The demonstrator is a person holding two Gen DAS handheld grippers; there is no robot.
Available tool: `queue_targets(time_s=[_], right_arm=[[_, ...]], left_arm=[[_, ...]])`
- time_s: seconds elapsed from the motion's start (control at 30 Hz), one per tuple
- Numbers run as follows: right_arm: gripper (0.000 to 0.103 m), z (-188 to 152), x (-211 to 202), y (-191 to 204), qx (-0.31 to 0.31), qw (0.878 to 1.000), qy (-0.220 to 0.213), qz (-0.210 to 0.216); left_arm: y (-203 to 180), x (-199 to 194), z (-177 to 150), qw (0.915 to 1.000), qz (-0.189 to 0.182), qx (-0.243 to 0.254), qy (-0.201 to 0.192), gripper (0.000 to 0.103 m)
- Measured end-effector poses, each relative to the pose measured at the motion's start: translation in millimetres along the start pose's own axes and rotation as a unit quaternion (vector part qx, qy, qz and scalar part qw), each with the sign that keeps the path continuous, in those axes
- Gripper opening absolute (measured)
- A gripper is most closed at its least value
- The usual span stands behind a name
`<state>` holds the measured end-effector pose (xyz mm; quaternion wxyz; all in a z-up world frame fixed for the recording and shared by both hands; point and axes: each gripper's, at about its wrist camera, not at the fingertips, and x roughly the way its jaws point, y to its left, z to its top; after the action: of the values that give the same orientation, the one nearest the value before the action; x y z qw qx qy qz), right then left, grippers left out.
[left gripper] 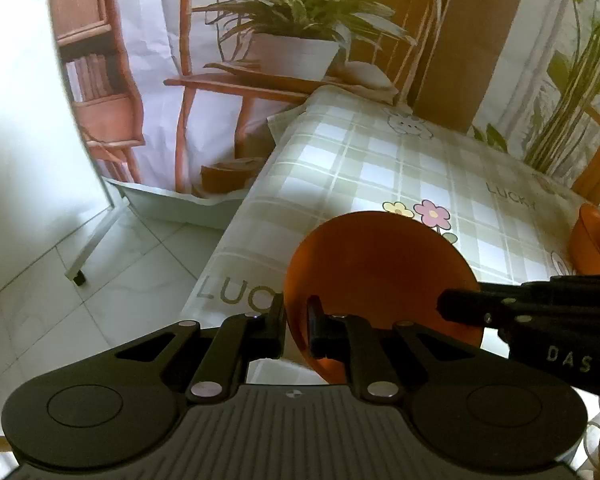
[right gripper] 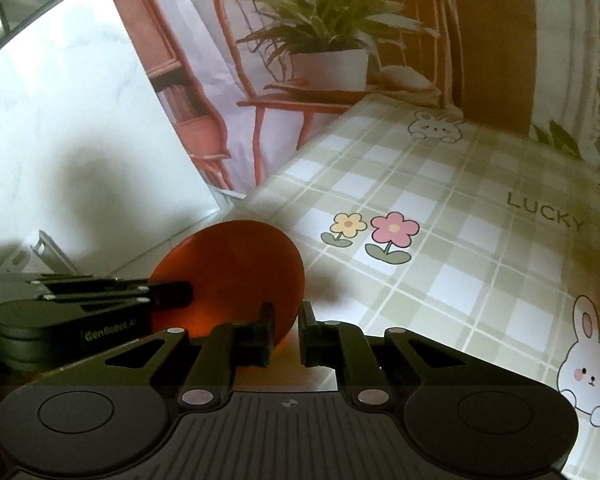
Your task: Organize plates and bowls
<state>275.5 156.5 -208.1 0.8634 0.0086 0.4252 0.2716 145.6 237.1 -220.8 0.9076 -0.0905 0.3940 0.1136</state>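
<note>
An orange plate (left gripper: 380, 272) is held tilted above the near left part of the checked tablecloth (left gripper: 380, 160). My left gripper (left gripper: 296, 328) is shut on the plate's left rim. My right gripper (right gripper: 286, 336) is shut on the plate's right rim; the plate also shows in the right wrist view (right gripper: 236, 272). Each gripper appears in the other's view, the right one as a black finger (left gripper: 460, 306) on the plate, the left one likewise (right gripper: 172, 294). An orange bowl (left gripper: 592, 240) sits on the table at the far right edge.
The tablecloth (right gripper: 440, 240) has flowers, rabbits and "LUCKY" printed on it. Behind the table hangs a printed backdrop (left gripper: 292, 40) with a chair and a potted plant. A white panel (right gripper: 80, 120) and tiled floor (left gripper: 120, 260) lie to the left, beyond the table's left edge.
</note>
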Motion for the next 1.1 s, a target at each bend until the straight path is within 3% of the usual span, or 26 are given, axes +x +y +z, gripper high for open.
queue_targets(time_s=[0.5, 1.1], right_arm=[[0.009, 3, -49, -45, 0.075, 0.995, -0.062, -0.006], [0.009, 5, -128, -143, 0.181, 0.968, -0.168, -0.052]], left_arm=[[-44, -19, 20, 0.999, -0.012, 0.036, -0.022, 0.012], [-152, -20, 62, 0.9903, -0.076, 0.106, -0.048, 0.012]])
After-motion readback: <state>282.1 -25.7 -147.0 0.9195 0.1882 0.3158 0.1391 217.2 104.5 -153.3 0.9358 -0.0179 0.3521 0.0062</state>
